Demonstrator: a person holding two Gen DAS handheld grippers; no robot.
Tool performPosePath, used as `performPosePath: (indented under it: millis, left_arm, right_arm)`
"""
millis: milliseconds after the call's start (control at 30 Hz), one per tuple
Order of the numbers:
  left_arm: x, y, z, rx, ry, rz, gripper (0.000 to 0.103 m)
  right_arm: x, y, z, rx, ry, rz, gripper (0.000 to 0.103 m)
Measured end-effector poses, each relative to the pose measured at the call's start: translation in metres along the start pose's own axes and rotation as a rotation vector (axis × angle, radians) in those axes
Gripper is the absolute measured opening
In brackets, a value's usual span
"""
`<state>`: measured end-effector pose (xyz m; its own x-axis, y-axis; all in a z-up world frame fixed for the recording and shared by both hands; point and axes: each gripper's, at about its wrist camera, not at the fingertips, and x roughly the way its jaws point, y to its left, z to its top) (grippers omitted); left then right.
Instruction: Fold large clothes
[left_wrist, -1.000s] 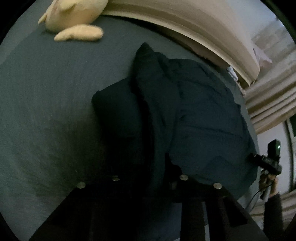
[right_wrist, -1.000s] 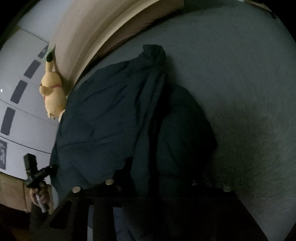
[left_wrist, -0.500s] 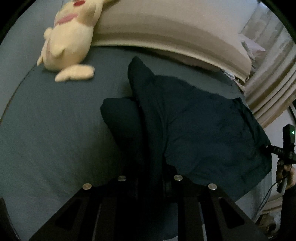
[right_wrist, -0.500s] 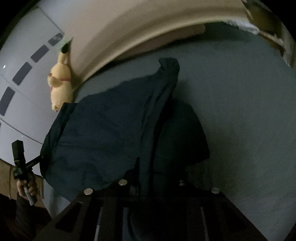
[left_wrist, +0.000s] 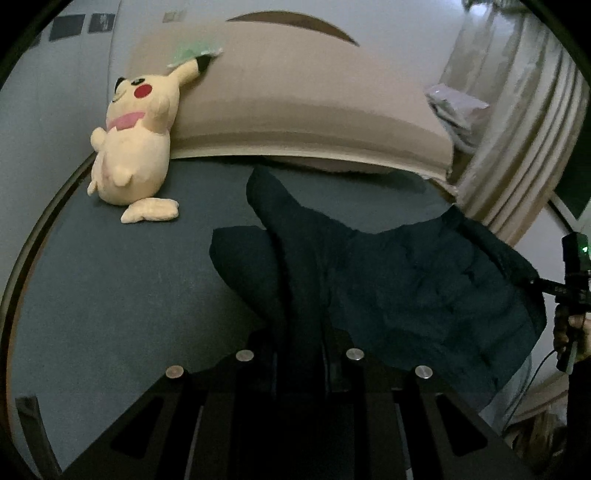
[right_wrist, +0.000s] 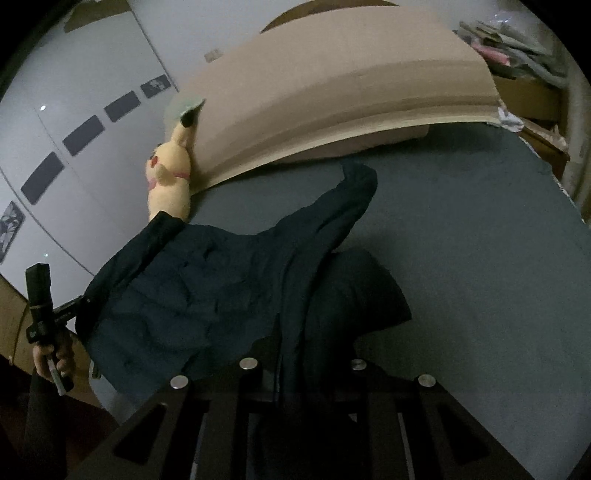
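A large dark navy garment (left_wrist: 413, 295) hangs stretched between my two grippers above a blue-grey bed (left_wrist: 110, 295). My left gripper (left_wrist: 299, 354) is shut on one edge of it; the cloth runs up from between its fingers. My right gripper (right_wrist: 295, 369) is shut on the opposite edge of the garment (right_wrist: 207, 291). Each view shows the other gripper at the far side, the right gripper at the right edge of the left wrist view (left_wrist: 570, 291) and the left gripper at the left of the right wrist view (right_wrist: 46, 317). One part of the cloth droops down to the bed (right_wrist: 354, 192).
A yellow plush toy (left_wrist: 133, 147) leans on the beige headboard (left_wrist: 314, 110) at the head of the bed. Beige curtains (left_wrist: 517, 129) hang on one side and a white wardrobe (right_wrist: 74, 147) stands on the other. Clutter (right_wrist: 517, 37) is piled behind the headboard.
Both grippers have risen and tilted up with the garment. The cloth has lifted off the bed and spread wider between them, and the headboard and plush toy have come into fuller view.
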<state>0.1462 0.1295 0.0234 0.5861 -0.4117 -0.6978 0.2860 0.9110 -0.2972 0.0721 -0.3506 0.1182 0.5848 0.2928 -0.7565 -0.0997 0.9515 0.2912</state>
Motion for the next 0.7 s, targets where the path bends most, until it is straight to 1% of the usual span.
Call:
performPosePath:
  millis: [133, 200, 333, 500, 633, 700]
  left_arm:
    - [-0.02, -0.01, -0.031, 0.005, -0.014, -0.016, 0.017]
    - [-0.023, -0.013, -0.048, 0.007, -0.012, -0.013, 0.017]
    - [-0.021, -0.01, -0.078, -0.024, 0.01, -0.019, 0.017]
    - [-0.018, -0.003, -0.109, -0.078, 0.035, -0.02, 0.017]
    - [-0.004, 0.01, -0.132, -0.135, 0.073, -0.013, 0.017]
    - [0.009, 0.02, -0.145, -0.175, 0.108, -0.012, 0.018]
  right_arm:
    - [-0.022, -0.001, -0.036, 0.007, -0.006, 0.007, 0.017]
    - [-0.023, -0.001, -0.05, 0.013, 0.002, 0.009, 0.017]
    - [-0.024, -0.011, -0.085, 0.037, 0.024, 0.01, 0.017]
    - [-0.014, -0.025, -0.119, 0.081, 0.045, 0.013, 0.017]
    - [0.006, -0.039, -0.142, 0.133, 0.074, 0.01, 0.017]
    - [0.017, -0.049, -0.154, 0.16, 0.095, 0.008, 0.017]
